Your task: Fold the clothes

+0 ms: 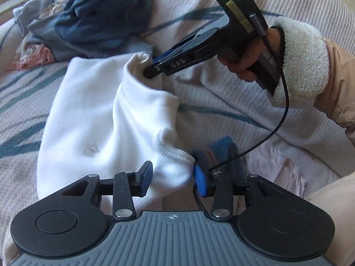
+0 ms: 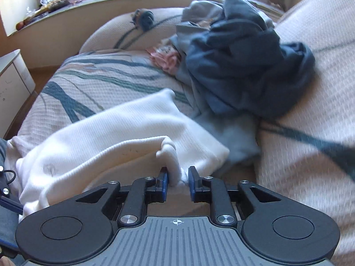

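One rumpled white ribbed garment point(image 1: 88, 119)

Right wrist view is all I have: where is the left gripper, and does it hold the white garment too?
Observer: The left gripper sits at the ribbed hem of the white garment, jaws wide apart, not clamped.
Operator: Is my right gripper lifting cloth?
Observer: Yes, the right gripper holds a bunched edge raised above the bedspread.
Operator: Anything near the left one?
Observer: A blue cloth lies just beyond its right finger.
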{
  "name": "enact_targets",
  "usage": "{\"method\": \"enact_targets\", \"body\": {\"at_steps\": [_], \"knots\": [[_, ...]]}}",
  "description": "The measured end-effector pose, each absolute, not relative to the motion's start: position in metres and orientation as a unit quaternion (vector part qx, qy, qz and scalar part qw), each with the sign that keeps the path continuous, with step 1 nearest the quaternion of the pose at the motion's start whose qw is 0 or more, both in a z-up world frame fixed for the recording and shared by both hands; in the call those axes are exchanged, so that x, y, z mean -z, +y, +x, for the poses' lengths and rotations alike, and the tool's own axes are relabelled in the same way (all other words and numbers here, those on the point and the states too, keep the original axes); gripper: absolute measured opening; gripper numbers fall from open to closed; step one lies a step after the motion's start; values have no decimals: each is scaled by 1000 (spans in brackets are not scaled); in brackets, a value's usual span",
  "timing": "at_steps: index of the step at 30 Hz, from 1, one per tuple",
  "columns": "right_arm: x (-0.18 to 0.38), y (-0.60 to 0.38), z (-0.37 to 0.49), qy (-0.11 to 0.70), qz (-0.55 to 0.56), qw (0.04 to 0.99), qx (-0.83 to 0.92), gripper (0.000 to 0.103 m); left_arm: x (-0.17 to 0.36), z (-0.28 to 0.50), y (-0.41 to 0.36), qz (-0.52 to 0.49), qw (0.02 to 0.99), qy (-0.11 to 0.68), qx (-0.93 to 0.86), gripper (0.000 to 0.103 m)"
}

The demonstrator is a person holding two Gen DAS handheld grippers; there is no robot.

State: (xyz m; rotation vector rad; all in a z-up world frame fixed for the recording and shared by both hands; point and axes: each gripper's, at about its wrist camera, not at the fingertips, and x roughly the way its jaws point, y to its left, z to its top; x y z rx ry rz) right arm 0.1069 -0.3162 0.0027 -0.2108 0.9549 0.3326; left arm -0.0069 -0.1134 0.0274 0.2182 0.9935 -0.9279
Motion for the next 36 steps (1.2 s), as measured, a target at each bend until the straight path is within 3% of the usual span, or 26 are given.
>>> {"method": "enact_targets", "body": {"at_steps": [6, 10, 13, 18, 20, 21, 22, 30, 36], "knots": [[-9, -339, 89, 451, -105, 877, -124, 23, -46, -12, -79, 60, 818, 435, 371, 65], [-28, -362, 73, 430, -97, 894, -82, 33, -62, -16, -48, 31, 845, 425, 325, 74], [-43, -377, 62, 402, -63, 912, -56, 33, -65, -16, -28, 15, 853, 428, 299, 78], [-52, -356, 66, 372, -24, 921, -114, 35, -35, 2, -13, -24, 847, 477, 232, 79], [-48, -336, 77, 367, -45, 918, -141, 53, -26, 8, -12, -27, 853, 478, 208, 79], [-45, -327, 82, 364, -62, 917, -151, 69, -21, 11, -12, -27, 855, 479, 196, 80], [-42, -317, 88, 361, -81, 915, -161, 73, -17, 14, -12, -20, 857, 480, 185, 82], [-10, -275, 154, 381, -197, 869, -247, 73, 14, 26, -12, -18, 835, 519, 179, 86], [22, -269, 193, 428, -210, 830, -288, 73, 18, 25, -12, -21, 837, 514, 185, 86]]}}
